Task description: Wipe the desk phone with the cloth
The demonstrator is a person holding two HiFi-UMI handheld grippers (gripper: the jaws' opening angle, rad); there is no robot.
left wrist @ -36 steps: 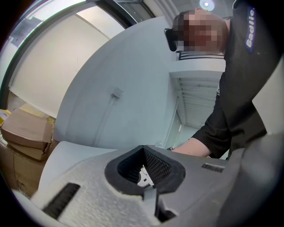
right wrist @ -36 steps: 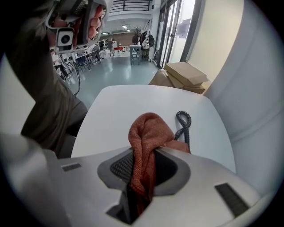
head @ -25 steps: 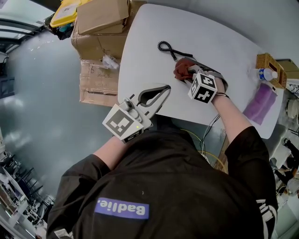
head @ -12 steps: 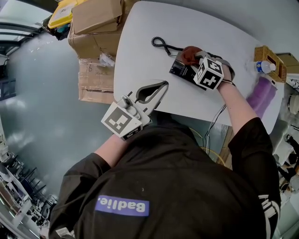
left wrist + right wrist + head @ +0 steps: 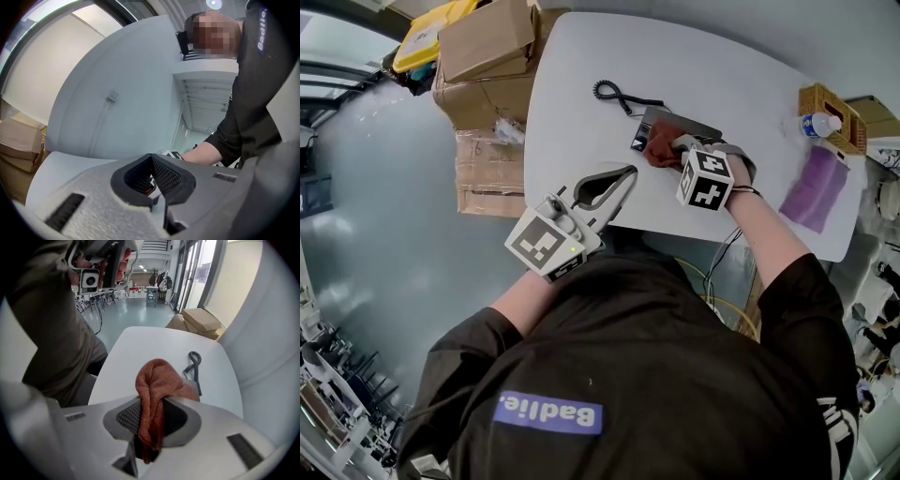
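A dark desk phone [image 5: 694,127] lies on the white table [image 5: 581,66], its coiled cord [image 5: 610,93] trailing off to the far left. A rust-red cloth [image 5: 663,146] is pressed on the phone's near left part. My right gripper [image 5: 674,150] is shut on that cloth. In the right gripper view the cloth [image 5: 157,378] bulges up from between the jaws and hides most of the phone, with the cord [image 5: 194,363] beyond it. My left gripper [image 5: 628,175] rests shut at the table's near edge, holding nothing. In the left gripper view its tips [image 5: 152,164] meet.
Cardboard boxes [image 5: 487,56] are stacked off the table's left side, with a yellow item [image 5: 427,28] behind them. A wicker basket [image 5: 825,101], a water bottle [image 5: 818,124] and a purple cloth [image 5: 814,192] sit at the table's right end. Cables [image 5: 722,253] hang below the near edge.
My right gripper has dragged the cloth from the phone's far end back over its near left part. The left gripper has stayed at the table edge.
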